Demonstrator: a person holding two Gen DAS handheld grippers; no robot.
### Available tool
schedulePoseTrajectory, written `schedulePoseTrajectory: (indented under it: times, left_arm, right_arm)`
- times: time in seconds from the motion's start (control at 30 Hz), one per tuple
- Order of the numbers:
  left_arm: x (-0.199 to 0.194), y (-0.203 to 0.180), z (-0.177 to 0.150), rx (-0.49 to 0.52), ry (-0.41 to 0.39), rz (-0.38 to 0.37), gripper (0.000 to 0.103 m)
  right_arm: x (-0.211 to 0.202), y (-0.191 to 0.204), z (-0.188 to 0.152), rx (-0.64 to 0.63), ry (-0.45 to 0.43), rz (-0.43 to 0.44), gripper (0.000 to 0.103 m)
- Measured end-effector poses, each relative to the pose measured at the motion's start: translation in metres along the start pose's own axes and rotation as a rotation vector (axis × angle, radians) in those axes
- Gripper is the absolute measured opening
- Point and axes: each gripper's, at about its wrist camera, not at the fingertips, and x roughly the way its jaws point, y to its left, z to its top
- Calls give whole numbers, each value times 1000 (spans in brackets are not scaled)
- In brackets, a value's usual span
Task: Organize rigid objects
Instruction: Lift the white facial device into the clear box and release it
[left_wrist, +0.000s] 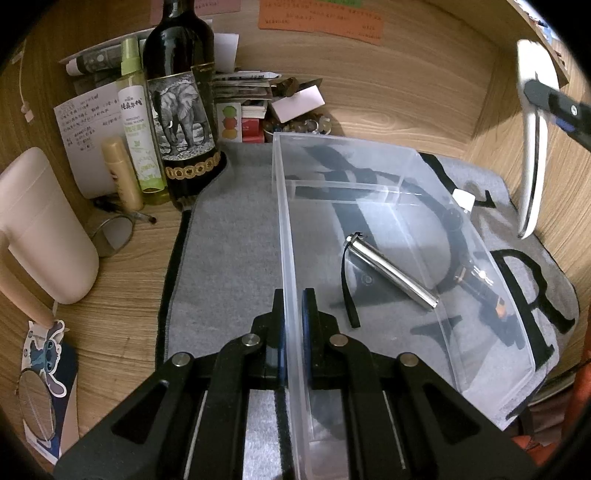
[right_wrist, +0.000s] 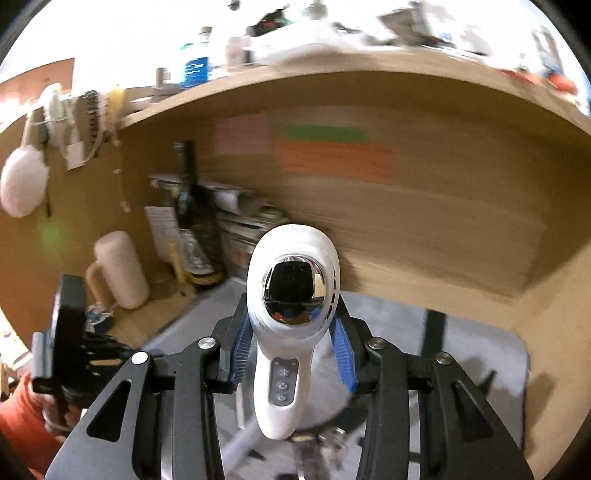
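Glossy white plastic handheld device (right_wrist: 291, 314), rigid, probably slippery, held aloft at its neck by the right claw (right_wrist: 291, 347); left claw (left_wrist: 293, 332) pinches the clear plastic bin's (left_wrist: 288, 229) wall.

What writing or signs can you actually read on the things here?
"R": large black letter on the grey mat.
Snowflake sign and two power signs: buttons on the white handheld device.
Green spray bottle: Chinese label, too small to read.
Handwritten paper and orange wall note: illegible.
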Motion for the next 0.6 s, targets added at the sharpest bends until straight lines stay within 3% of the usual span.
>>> schedulePoseTrajectory:
  times: [0.23,0.6]
  left_arm:
    - [-1,0,0,2,0,2,7]
    - [-2,-3,0,-1,4,8,7]
  right_arm:
    - [37,39,-13,-72,94,121,36]
    - [105,63,-54,-131,354,170,36]
